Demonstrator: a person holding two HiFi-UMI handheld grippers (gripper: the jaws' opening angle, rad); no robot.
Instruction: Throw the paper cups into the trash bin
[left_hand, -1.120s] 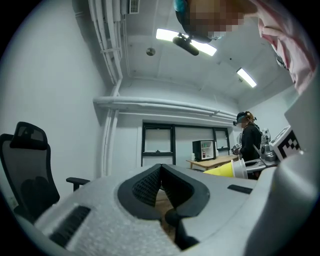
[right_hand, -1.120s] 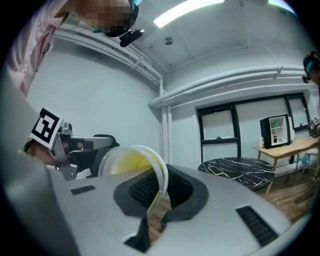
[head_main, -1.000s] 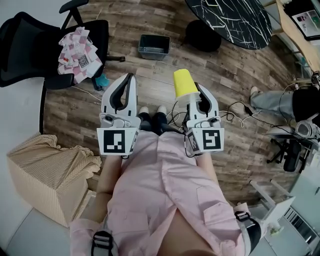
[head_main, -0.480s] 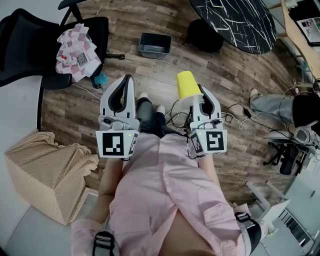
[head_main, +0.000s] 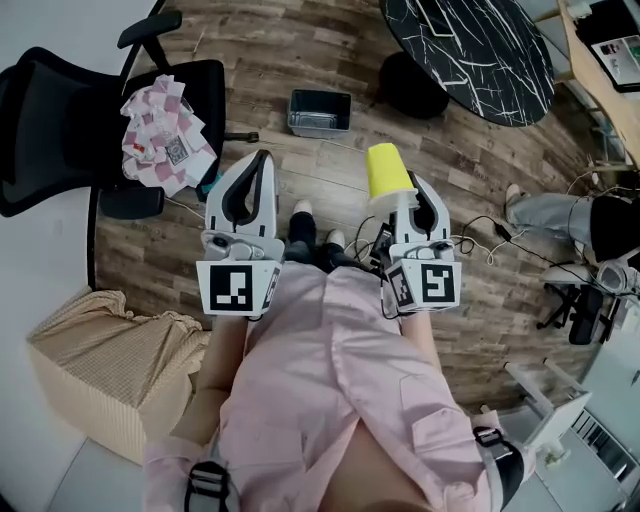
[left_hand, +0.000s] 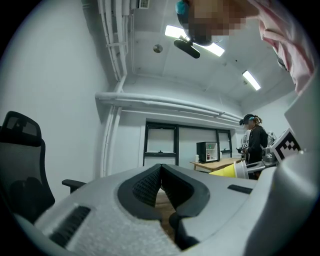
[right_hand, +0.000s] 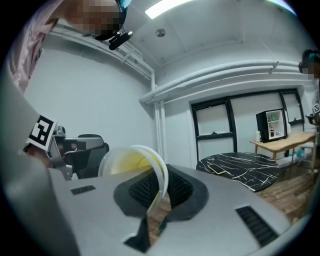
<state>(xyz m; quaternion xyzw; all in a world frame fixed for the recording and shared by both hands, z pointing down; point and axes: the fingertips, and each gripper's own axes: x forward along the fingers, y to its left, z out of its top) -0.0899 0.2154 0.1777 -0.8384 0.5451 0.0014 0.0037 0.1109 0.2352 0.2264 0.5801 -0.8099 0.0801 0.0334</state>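
- Holding a yellow paper cup (head_main: 388, 172) in my right claw (right_hand: 159, 197): the jaws are clamped on a thin slice of its rim and wall, and the rest of the cup sticks out past the tips.
- My left claw (left_hand: 161, 176) has its jaws pressed together with nothing between them.
- The trash bin (head_main: 320, 112) sits on the wooden floor (head_main: 250, 40) ahead of me, well apart from the cup, so nothing is over it yet.
- The pinch worries me most. Soft paper held only at the rim could crumple or swivel and slip free on the way over.
- If I release before the claw is squarely above the bin, the cup lands on the floor. A cup this light could also clip the bin's edge and tumble out.
- Loose cables (head_main: 492, 224) lie to the right of my feet and could snag a step.
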